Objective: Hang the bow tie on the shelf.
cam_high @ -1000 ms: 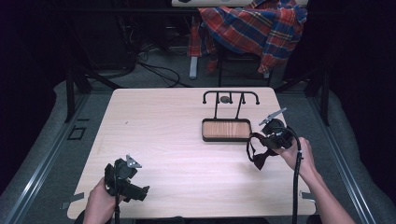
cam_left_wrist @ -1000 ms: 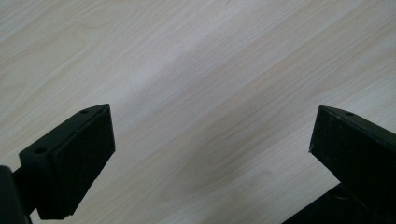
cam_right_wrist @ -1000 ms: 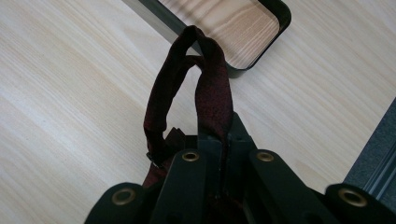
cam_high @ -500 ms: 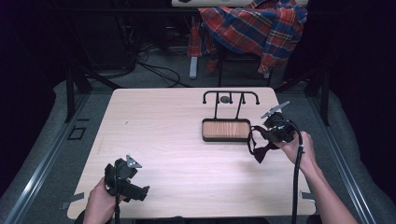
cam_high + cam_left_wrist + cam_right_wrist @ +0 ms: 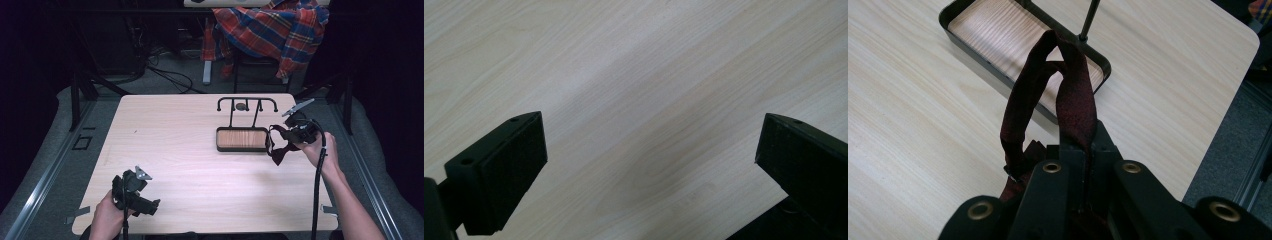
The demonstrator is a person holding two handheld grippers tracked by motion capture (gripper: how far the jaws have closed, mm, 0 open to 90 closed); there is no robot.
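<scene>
The worktop (image 5: 190,150) is pale wood-grain laminate, smooth with a soft sheen, and the tray (image 5: 973,22) has a ribbed wood-look floor inside a matt black rim, with thin black metal rods rising from it. The strap (image 5: 1075,95) is dark red woven cloth, matt and finely textured. The right claw (image 5: 1083,145) is matt black plastic with brass-coloured eyelets; the left claw (image 5: 649,165) has dull, faintly grainy black pads.

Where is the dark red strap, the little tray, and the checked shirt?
dark red strap (image 5: 1075,100), right gripper view, on the band just above the shut jaws.
tray (image 5: 241,139), high view, on its wooden floor.
checked shirt (image 5: 272,30), high view, on the draped cloth's middle.
</scene>
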